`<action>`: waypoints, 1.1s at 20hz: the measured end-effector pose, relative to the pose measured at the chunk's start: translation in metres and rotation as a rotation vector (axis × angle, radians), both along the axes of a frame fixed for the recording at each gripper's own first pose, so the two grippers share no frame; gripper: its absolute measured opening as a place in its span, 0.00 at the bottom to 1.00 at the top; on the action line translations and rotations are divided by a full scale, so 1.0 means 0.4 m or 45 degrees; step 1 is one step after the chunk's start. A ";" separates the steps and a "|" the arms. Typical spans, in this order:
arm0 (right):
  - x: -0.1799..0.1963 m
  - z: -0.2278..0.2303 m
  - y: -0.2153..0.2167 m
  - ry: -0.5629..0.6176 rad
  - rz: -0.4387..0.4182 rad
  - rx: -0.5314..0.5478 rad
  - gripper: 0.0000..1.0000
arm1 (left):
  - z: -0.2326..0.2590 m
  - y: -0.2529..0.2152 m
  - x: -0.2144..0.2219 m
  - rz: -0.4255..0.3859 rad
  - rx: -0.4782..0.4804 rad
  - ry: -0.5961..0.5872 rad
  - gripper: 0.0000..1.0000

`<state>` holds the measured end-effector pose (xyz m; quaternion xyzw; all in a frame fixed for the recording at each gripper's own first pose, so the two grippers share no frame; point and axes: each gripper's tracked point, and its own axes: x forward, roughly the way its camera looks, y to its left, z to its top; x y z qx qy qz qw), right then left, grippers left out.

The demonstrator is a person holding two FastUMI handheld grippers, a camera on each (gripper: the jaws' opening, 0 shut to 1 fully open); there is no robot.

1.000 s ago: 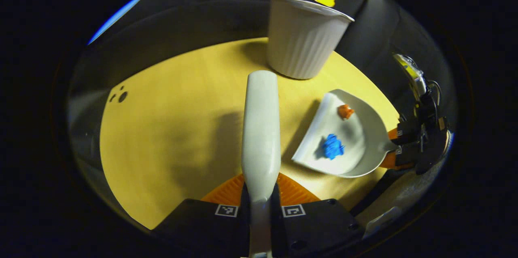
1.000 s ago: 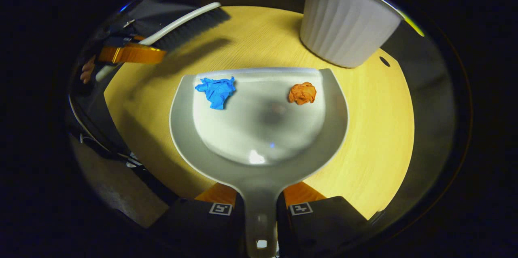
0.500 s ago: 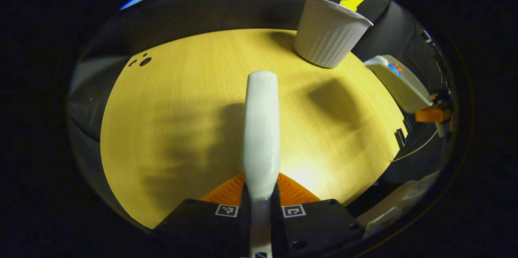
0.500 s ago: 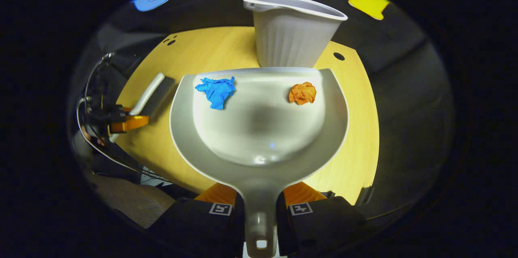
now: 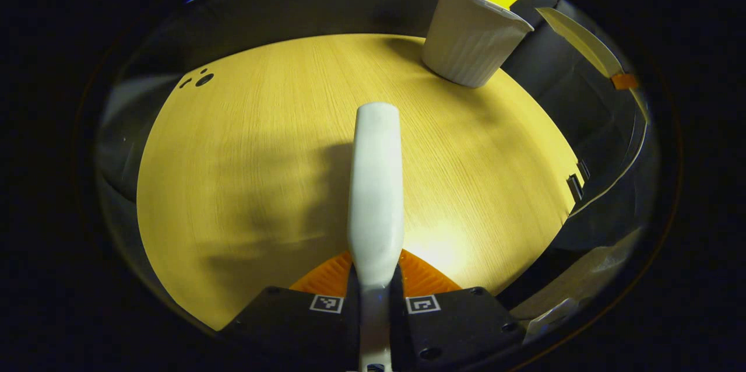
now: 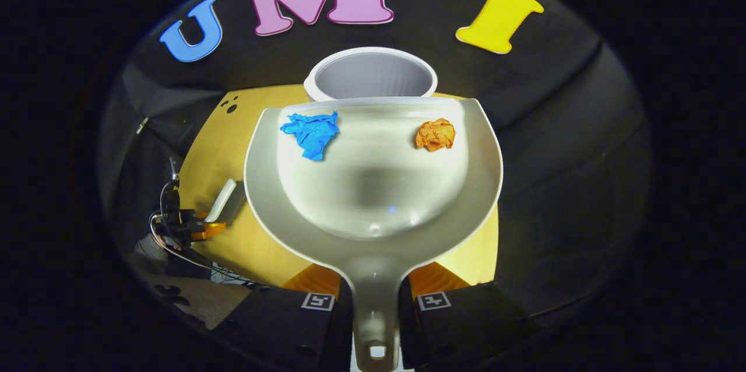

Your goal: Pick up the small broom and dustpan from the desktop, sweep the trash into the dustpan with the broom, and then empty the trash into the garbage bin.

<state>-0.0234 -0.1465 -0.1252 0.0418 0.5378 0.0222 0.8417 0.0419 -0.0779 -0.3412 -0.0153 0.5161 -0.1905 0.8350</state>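
Note:
My right gripper (image 6: pixel 375 293) is shut on the handle of the white dustpan (image 6: pixel 373 185), held high above the table. A blue paper wad (image 6: pixel 310 132) and an orange paper wad (image 6: pixel 435 134) lie near the pan's front lip. Just beyond that lip stands the white ribbed garbage bin (image 6: pixel 370 73), its open mouth seen from above. My left gripper (image 5: pixel 375 284) is shut on the white broom (image 5: pixel 376 185), which points forward low over the wooden table (image 5: pixel 262 144). In the left gripper view the bin (image 5: pixel 472 37) stands at the far right, with the dustpan's edge (image 5: pixel 583 39) raised beside it.
The left gripper and broom (image 6: pixel 224 203) appear small at the lower left of the right gripper view, over the tabletop (image 6: pixel 215 144). Small dark holes (image 5: pixel 201 79) mark the table's far left corner. Cables hang off the table's right edge (image 5: pixel 577 185).
The right gripper has lifted the dustpan with both wads from the table up to above bin height, close to the bin's mouth. The left gripper with the broom drew back slightly.

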 end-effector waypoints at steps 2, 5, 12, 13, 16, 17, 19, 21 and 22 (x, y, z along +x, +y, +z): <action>0.061 0.014 -0.055 0.004 -0.009 -0.051 0.36 | -0.003 -0.004 -0.005 -0.010 -0.003 0.002 0.25; 0.148 0.022 -0.138 0.018 -0.002 -0.156 0.37 | -0.005 -0.008 -0.012 -0.018 -0.013 0.006 0.25; 0.268 0.018 -0.226 0.138 0.128 -0.326 0.41 | -0.010 0.001 -0.015 0.001 -0.016 0.009 0.25; 0.278 0.030 -0.229 0.158 0.147 -0.347 0.33 | -0.014 0.005 -0.015 0.009 -0.016 0.011 0.25; 0.321 0.011 -0.249 0.204 0.217 -0.434 0.35 | -0.020 0.016 -0.020 0.034 -0.020 0.016 0.25; 0.333 0.011 -0.253 0.221 0.242 -0.466 0.35 | -0.021 0.018 -0.022 0.040 -0.023 0.018 0.25; 0.357 0.027 -0.270 0.256 0.308 -0.557 0.35 | -0.025 0.027 -0.023 0.051 -0.023 0.023 0.25; 0.372 0.053 -0.290 0.310 0.403 -0.661 0.35 | -0.028 0.029 -0.030 0.060 -0.023 0.026 0.25; 0.382 0.063 -0.295 0.338 0.442 -0.692 0.35 | -0.031 0.033 -0.031 0.064 -0.025 0.028 0.24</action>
